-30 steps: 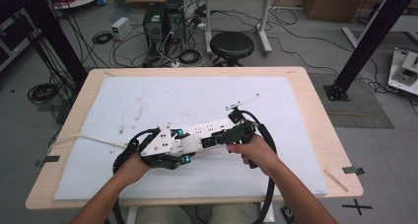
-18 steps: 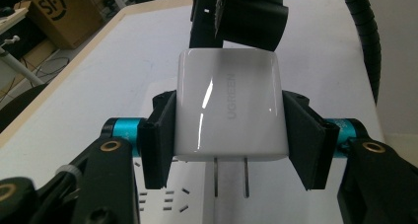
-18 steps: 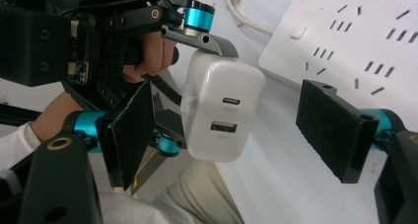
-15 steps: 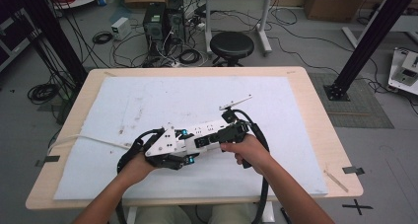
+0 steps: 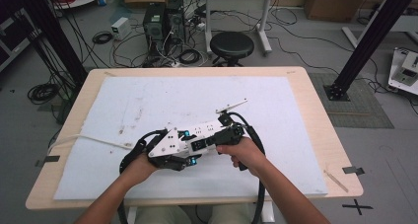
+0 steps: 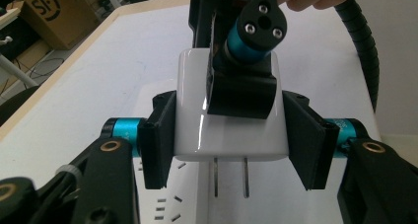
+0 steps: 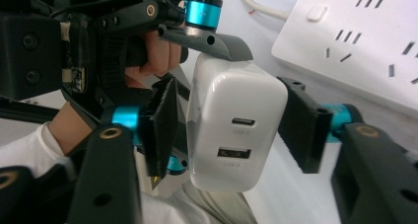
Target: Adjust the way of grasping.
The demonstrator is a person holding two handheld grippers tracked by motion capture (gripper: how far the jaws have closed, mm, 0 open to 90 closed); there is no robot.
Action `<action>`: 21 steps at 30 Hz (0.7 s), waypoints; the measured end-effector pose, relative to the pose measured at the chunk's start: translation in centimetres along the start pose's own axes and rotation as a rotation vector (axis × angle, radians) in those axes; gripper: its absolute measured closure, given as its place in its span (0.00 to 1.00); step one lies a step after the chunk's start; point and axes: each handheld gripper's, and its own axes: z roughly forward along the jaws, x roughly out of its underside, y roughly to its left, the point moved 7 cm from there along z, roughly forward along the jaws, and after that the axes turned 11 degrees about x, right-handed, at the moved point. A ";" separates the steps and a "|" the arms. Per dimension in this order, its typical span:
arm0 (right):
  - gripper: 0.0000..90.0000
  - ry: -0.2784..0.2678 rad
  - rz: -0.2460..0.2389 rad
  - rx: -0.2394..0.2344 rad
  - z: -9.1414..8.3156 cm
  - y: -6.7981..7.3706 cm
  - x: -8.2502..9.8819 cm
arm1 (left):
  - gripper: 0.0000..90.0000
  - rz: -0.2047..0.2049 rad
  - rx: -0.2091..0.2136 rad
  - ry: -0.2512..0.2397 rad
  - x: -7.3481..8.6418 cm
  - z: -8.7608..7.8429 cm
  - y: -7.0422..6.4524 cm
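Left gripper [image 6: 231,140]: clenched on the charger [image 6: 229,113], its black pads pressed against the two flat sides of the white body. Two metal prongs point down and out of the near end toward the strip below.

Right gripper [image 7: 231,128]: jaws have just been closing, with the charger [image 7: 236,120] between them. The left pad sits at the charger's side; the right pad stands a little apart, so no firm grasp is seen. The face with two ports, one above the other, looks toward this gripper.

Charger: held above the mat near the table's near edge, left of centre, between the two grippers, which meet nose to nose in the high view, left gripper [image 5: 165,152], right gripper [image 5: 217,135].

Power strip [image 7: 365,41]: white, flat on the mat just beside and under the charger, several socket slots and one button on top. Its white cord [image 5: 88,140] runs off to the left.

Mat [image 5: 276,105]: white, stained faintly at the left, covering most of the table [image 5: 323,135].

Stool [image 5: 231,46]: black, on the floor beyond the far edge.
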 end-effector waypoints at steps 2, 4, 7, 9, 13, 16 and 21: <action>0.53 0.002 -0.008 0.001 0.1 -0.1 0.0 | 0.47 0.001 0.001 0.000 0.0 0.0 0.0; 0.65 -0.017 0.003 -0.018 0.1 0.0 0.0 | 0.47 0.012 -0.007 -0.004 0.0 0.1 0.1; 0.67 -0.016 0.023 -0.035 0.0 -0.3 0.1 | 0.47 0.005 0.000 0.002 0.1 0.2 0.0; 0.68 -0.019 0.013 -0.010 0.0 -0.5 0.3 | 0.38 -0.027 -0.002 -0.003 0.2 0.2 0.1; 0.70 -0.062 -0.002 0.022 -0.8 -1.0 0.4 | 0.26 -0.095 -0.007 -0.008 1.0 -0.1 0.4; 0.70 -0.100 -0.040 0.074 -1.6 -1.6 0.6 | 0.25 -0.144 -0.037 -0.017 1.8 -0.7 0.9; 0.70 -0.155 -0.107 0.154 -2.7 -2.1 0.9 | 0.25 -0.211 -0.108 -0.060 2.7 -1.8 1.8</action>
